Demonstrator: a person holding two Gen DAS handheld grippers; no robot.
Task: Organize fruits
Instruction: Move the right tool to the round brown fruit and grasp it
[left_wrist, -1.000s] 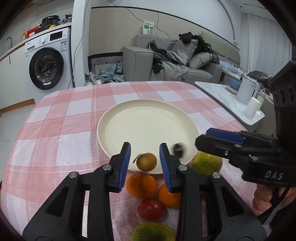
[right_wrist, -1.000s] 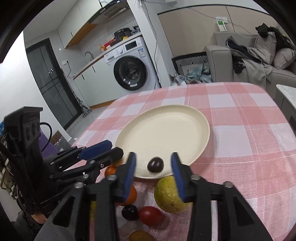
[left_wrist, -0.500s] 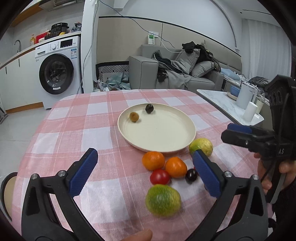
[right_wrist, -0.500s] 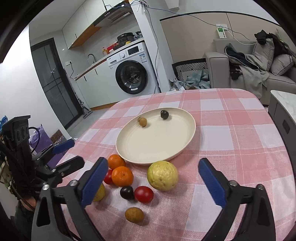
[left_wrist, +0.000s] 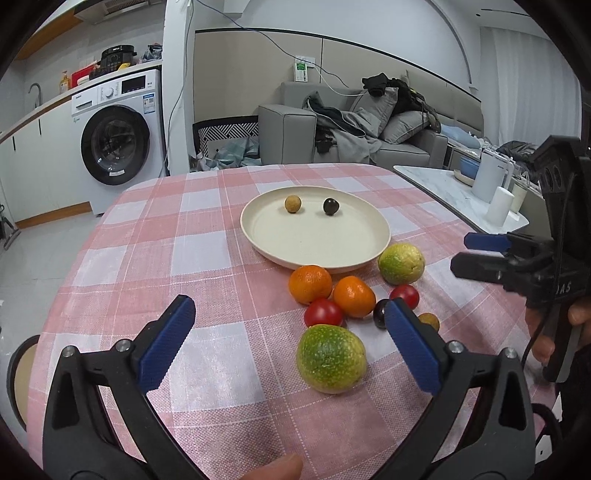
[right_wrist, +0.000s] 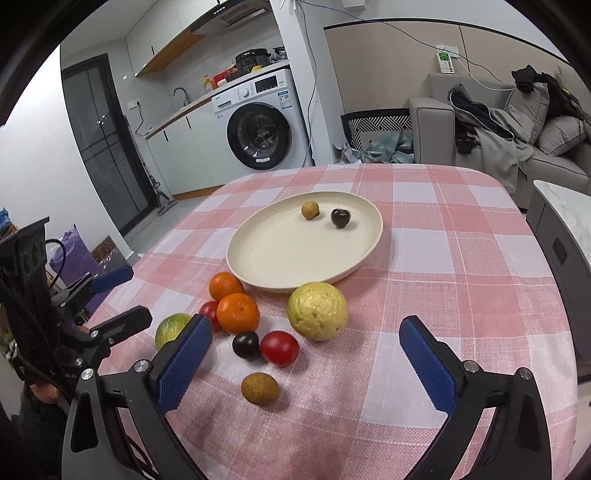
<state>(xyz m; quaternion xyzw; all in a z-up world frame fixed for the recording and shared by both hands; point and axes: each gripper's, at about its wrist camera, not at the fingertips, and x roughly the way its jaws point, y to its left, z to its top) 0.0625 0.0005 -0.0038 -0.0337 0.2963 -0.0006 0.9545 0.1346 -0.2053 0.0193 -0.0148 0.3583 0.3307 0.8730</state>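
A cream plate (left_wrist: 295, 251) (right_wrist: 280, 254) holds a small brown fruit (left_wrist: 292, 204) (right_wrist: 310, 210) and a dark fruit (left_wrist: 331, 206) (right_wrist: 340, 217) at its far side. In front of it on the checked cloth lie two oranges (left_wrist: 309, 283) (right_wrist: 237, 312), two red tomatoes (left_wrist: 323, 312) (right_wrist: 279, 347), a dark fruit (right_wrist: 245, 345), a brown fruit (right_wrist: 259, 387), a yellow-green fruit (left_wrist: 401, 263) (right_wrist: 317, 310) and a green one (left_wrist: 331, 358) (right_wrist: 168, 328). My left gripper (left_wrist: 288, 339) is open and empty over the green fruit. My right gripper (right_wrist: 306, 354) is open and empty above the pile.
The pink checked table (left_wrist: 192, 258) drops off at its left and far edges. A washing machine (left_wrist: 118, 129) and a grey sofa (left_wrist: 351, 125) stand behind. A marble side table (left_wrist: 461, 199) with white containers is to the right.
Both grippers have let go of the small fruits on the plate, opened wide and pulled back toward me. The two small fruits have rolled to the plate's far side.
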